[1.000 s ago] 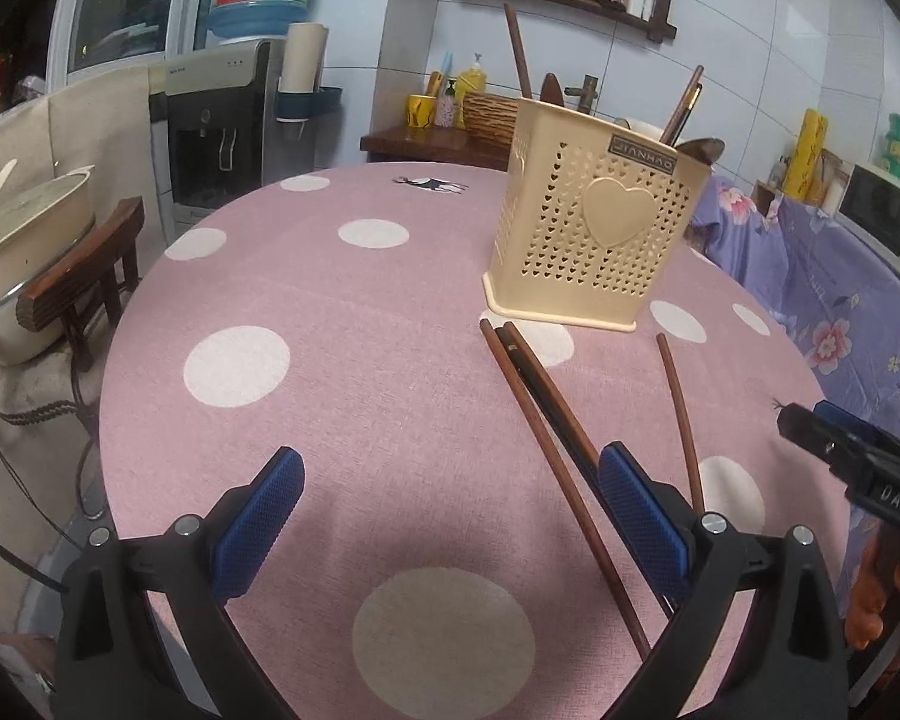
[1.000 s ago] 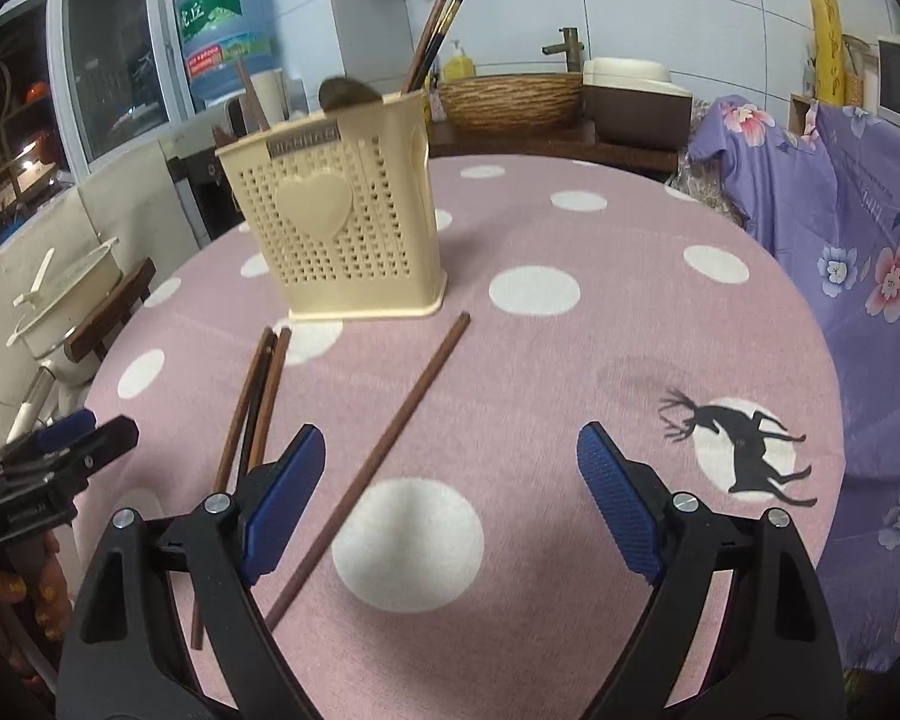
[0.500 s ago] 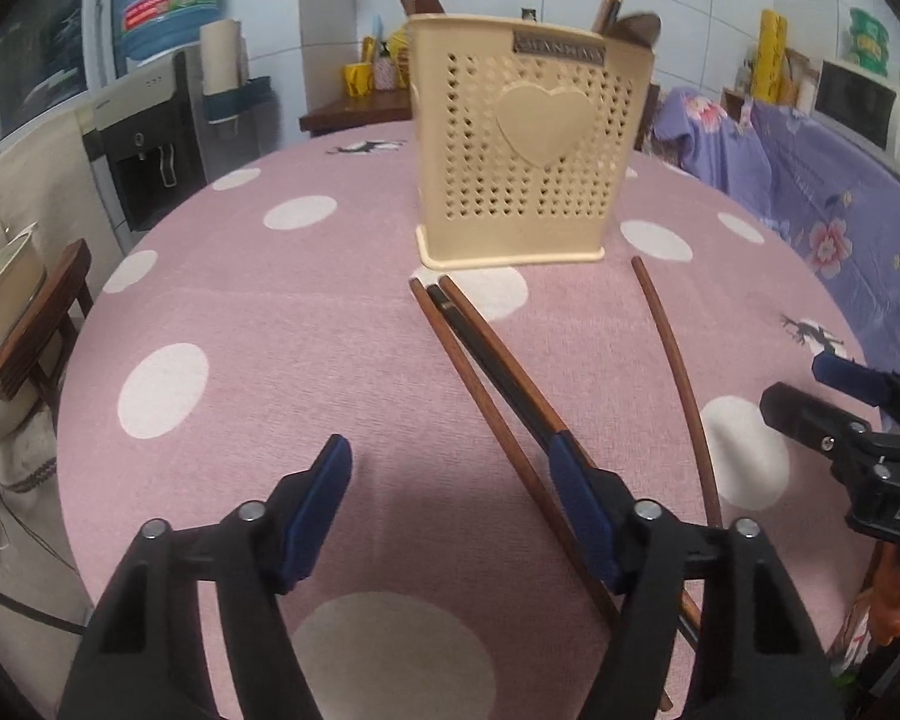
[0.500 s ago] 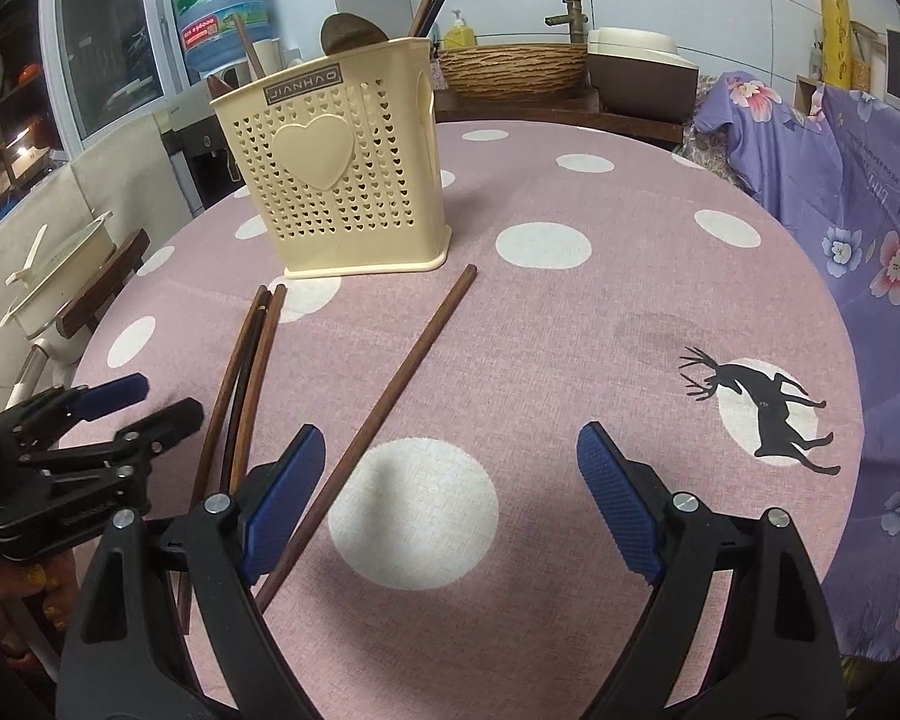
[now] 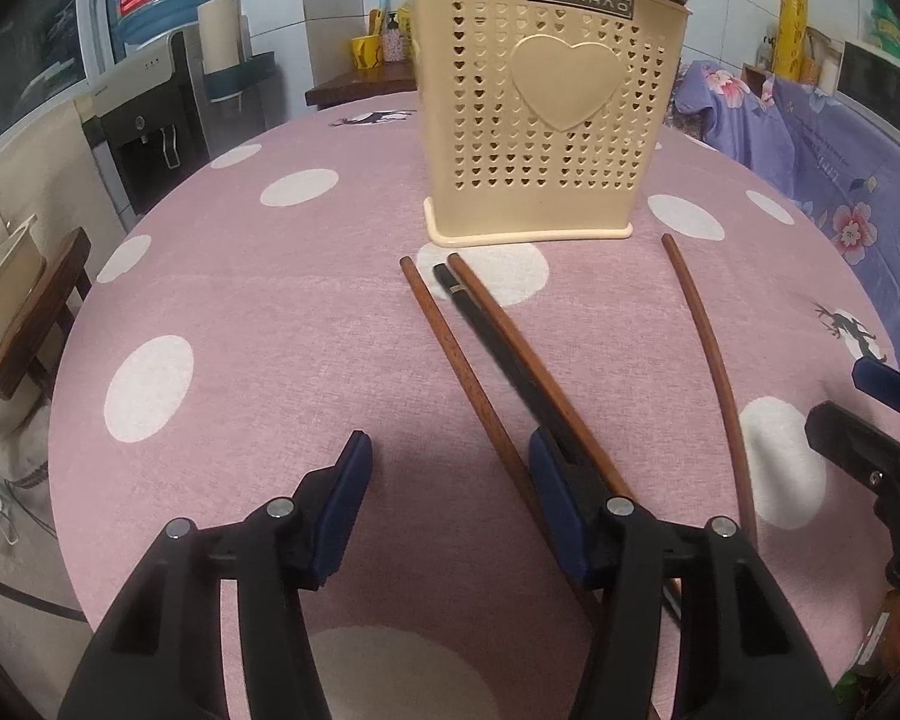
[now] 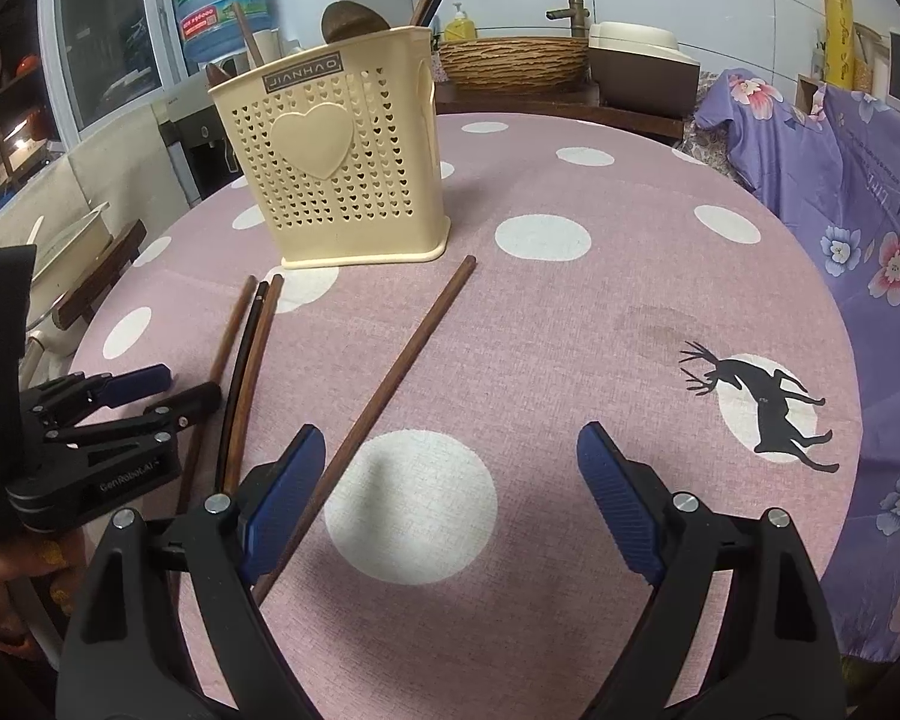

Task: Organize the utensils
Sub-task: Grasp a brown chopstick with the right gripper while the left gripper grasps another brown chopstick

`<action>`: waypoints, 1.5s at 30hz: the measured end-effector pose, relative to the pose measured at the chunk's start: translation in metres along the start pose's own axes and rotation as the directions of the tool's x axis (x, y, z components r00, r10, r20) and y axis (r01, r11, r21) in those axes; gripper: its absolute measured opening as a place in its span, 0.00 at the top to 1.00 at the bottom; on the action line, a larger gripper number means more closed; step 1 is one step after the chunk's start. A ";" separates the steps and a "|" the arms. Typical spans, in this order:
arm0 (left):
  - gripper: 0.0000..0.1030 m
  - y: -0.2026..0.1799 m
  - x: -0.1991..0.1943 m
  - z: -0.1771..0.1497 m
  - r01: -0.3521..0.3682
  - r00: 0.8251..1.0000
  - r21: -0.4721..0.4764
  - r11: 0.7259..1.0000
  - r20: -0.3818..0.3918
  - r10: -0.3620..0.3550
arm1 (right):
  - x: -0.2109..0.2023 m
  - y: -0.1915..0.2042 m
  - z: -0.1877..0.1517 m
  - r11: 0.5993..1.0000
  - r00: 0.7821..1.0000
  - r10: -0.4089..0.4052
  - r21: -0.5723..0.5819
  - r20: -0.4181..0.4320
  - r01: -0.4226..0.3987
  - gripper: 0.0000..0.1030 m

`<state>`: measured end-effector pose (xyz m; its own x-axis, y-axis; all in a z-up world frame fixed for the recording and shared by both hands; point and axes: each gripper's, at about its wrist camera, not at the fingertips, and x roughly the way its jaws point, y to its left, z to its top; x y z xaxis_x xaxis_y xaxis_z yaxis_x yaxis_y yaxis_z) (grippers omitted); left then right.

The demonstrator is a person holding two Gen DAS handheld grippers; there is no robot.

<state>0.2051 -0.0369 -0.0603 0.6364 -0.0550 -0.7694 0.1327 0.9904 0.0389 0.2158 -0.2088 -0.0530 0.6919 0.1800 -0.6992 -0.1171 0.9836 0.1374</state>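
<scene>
Holding my left gripper [image 5: 447,480] open, I see three chopsticks [image 5: 480,354] running toward 11 o'clock from its right pad, ending short of the cream holder [image 5: 546,120]. My right gripper [image 6: 450,480] gapes too, a single chopstick [image 6: 390,372] beside its left pad.

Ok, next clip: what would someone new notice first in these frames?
The cream utensil holder with its heart front stands upright at the middle of the pink polka-dot tablecloth, some utensils already poking out of its top. In front of it lie four loose chopsticks: three bunched chopsticks together and a single chopstick apart. The left gripper and right gripper are both open above the cloth.
</scene>
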 end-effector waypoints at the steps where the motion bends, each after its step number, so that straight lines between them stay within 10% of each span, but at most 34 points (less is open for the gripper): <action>1: 0.47 0.003 -0.001 -0.001 -0.002 1.000 0.000 1.000 0.000 0.002 | 0.001 0.000 0.000 1.000 1.000 -0.003 -0.004 -0.005 0.003 0.17; 28: 0.46 0.036 0.037 0.045 -0.031 0.999 -0.083 0.996 -0.043 0.027 | 0.090 0.013 0.068 0.991 0.988 -0.032 0.122 -0.151 0.050 0.63; 45: 0.85 0.020 0.046 0.058 -0.020 0.999 -0.005 1.000 -0.046 0.019 | 0.111 0.008 0.091 0.986 0.983 -0.080 0.132 -0.165 0.102 0.89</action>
<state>0.2808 -0.0266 -0.0579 0.6031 -0.0300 -0.7971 0.1168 0.9918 0.0510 0.3563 -0.1823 -0.0660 0.5719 0.1007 -0.8141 0.0496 0.9864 0.1569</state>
